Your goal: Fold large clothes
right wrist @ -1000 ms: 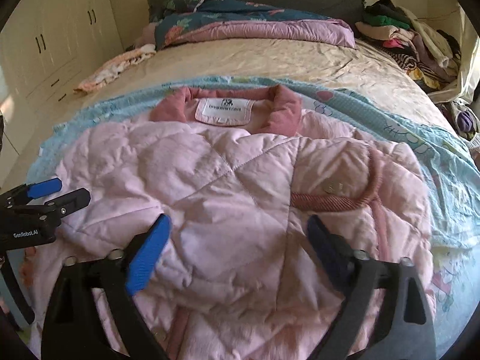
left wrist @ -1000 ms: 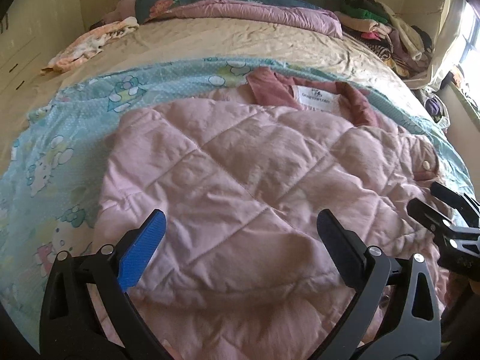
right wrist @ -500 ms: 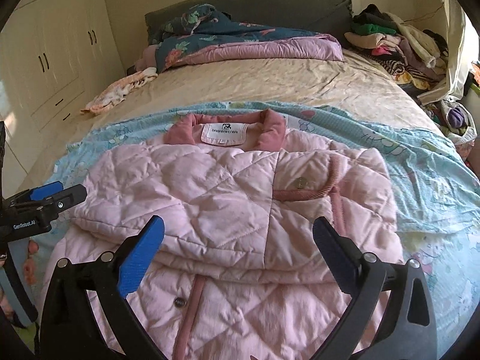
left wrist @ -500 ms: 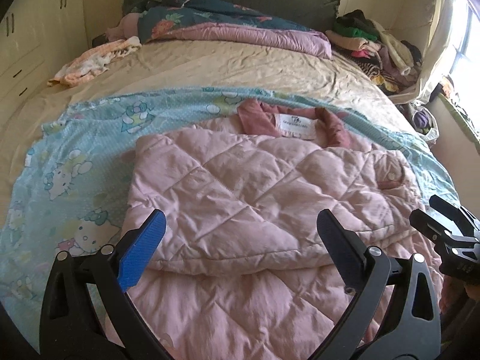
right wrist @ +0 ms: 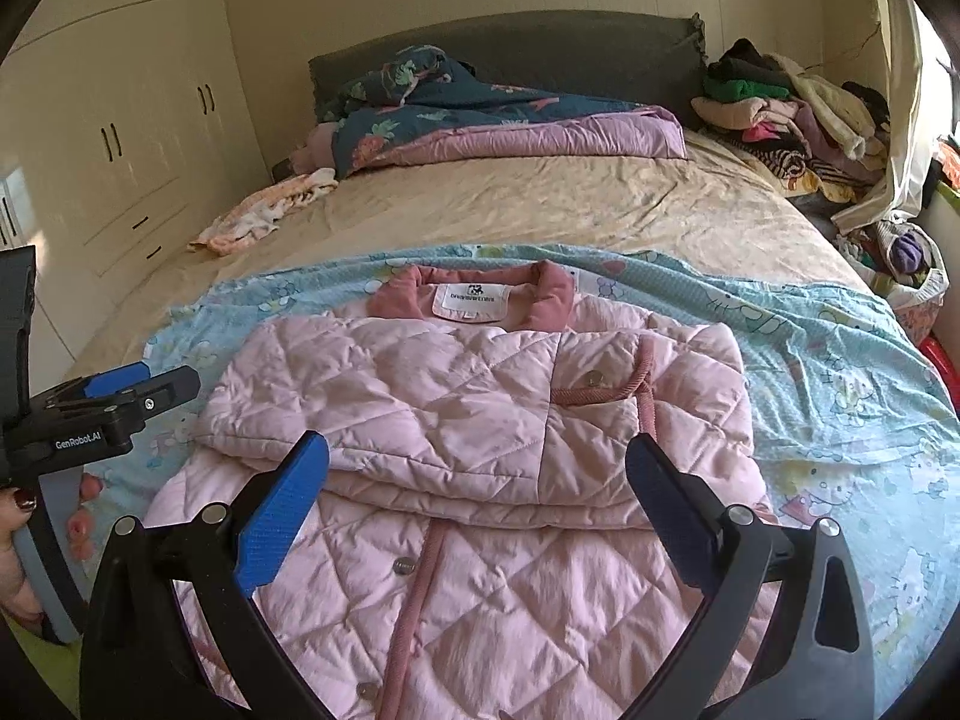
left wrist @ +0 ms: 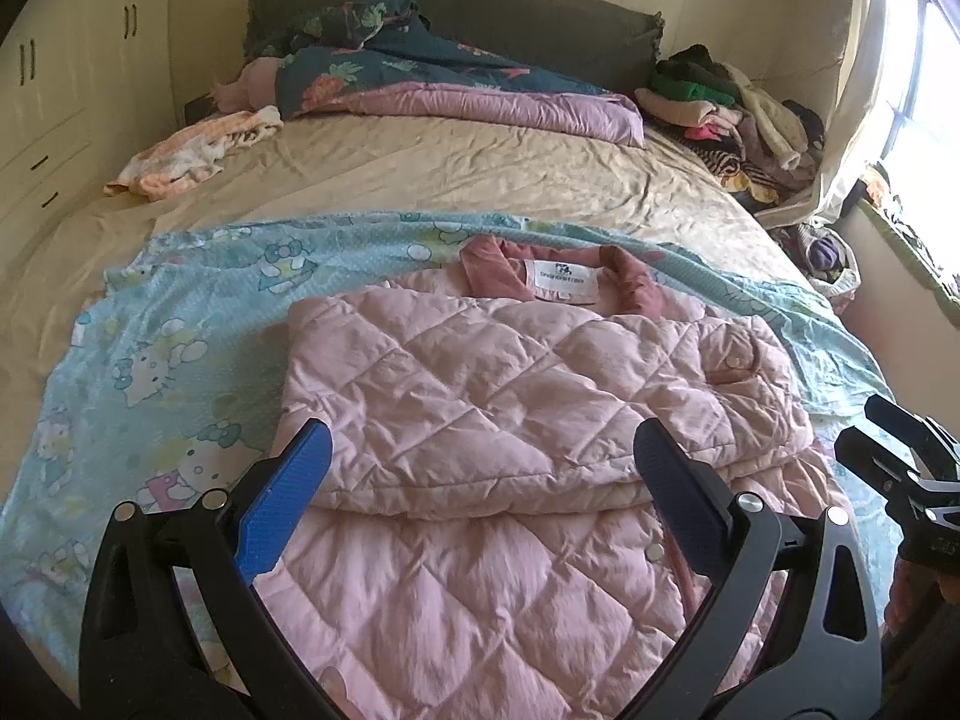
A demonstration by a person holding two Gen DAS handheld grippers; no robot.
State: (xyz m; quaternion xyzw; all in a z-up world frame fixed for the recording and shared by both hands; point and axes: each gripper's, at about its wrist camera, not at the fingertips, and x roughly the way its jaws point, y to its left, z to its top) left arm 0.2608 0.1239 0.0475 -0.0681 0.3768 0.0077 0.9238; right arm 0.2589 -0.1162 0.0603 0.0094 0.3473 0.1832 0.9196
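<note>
A pink quilted jacket (left wrist: 510, 396) lies on a light blue cartoon-print sheet (left wrist: 180, 330) on the bed, collar and white label at the far end. Its sleeves and sides are folded in over the upper half. It also shows in the right wrist view (right wrist: 480, 420). My left gripper (left wrist: 480, 468) is open and empty, held above the jacket's near part. My right gripper (right wrist: 477, 474) is open and empty too, above the jacket's lower front. Each gripper shows at the edge of the other's view, the right gripper (left wrist: 882, 444) and the left gripper (right wrist: 120, 396).
The bed's beige sheet (left wrist: 450, 180) stretches beyond. A dark floral quilt (left wrist: 420, 72) and headboard lie at the far end. A small towel (left wrist: 192, 156) lies far left. A heap of clothes (left wrist: 738, 114) sits far right. White wardrobes (right wrist: 120, 138) stand left.
Both grippers have pulled back and up from the jacket, so more of the bed shows. The jacket lies as folded and has not moved.
</note>
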